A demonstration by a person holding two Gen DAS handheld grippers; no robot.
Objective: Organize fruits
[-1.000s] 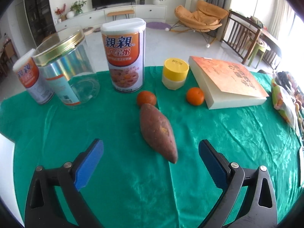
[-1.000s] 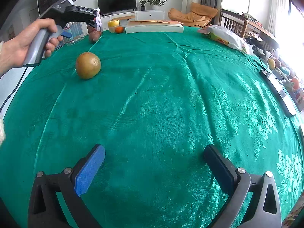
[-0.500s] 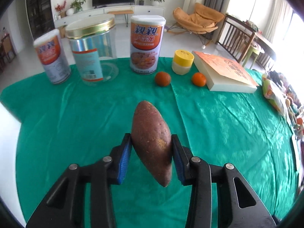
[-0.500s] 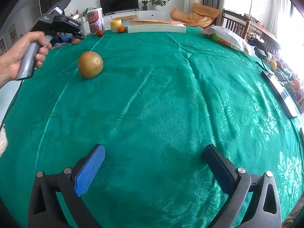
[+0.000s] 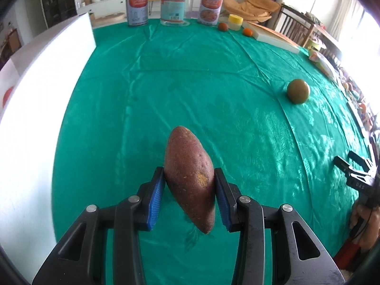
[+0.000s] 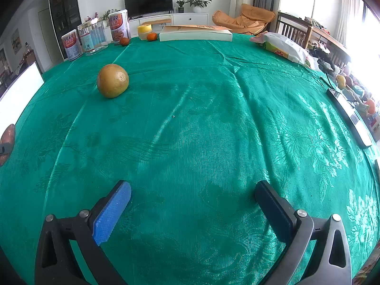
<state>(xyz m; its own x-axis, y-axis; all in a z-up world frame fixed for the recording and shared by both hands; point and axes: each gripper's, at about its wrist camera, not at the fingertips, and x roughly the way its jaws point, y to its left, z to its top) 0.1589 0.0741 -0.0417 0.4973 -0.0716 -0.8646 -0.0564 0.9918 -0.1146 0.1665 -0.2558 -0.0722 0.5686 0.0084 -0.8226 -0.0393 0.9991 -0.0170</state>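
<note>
My left gripper [image 5: 189, 185] is shut on a reddish-brown sweet potato [image 5: 190, 173] and holds it above the green tablecloth [image 5: 190, 83], near the table's front. A round yellow-green fruit [image 5: 297, 91] lies on the cloth to the right; in the right wrist view it [image 6: 112, 80] sits far left. Two small oranges [image 5: 222, 26] [image 5: 247, 31] lie at the far edge. My right gripper [image 6: 193, 204] is open and empty above the cloth; it also shows at the right edge of the left wrist view. The sweet potato [image 6: 7, 137] peeks in at the right wrist view's left edge.
Two cans [image 5: 137, 7] [image 5: 211, 7], a clear jar [image 5: 176, 6], a yellow-lidded pot [image 5: 235, 21] and a book [image 5: 273, 36] stand along the far edge. A white board [image 5: 35, 90] lies at the left. A snack bag [image 6: 282, 46] and clutter sit at the right.
My left gripper closed on the sweet potato, lifted it and drew it back toward the table's front. The right gripper stayed still and open.
</note>
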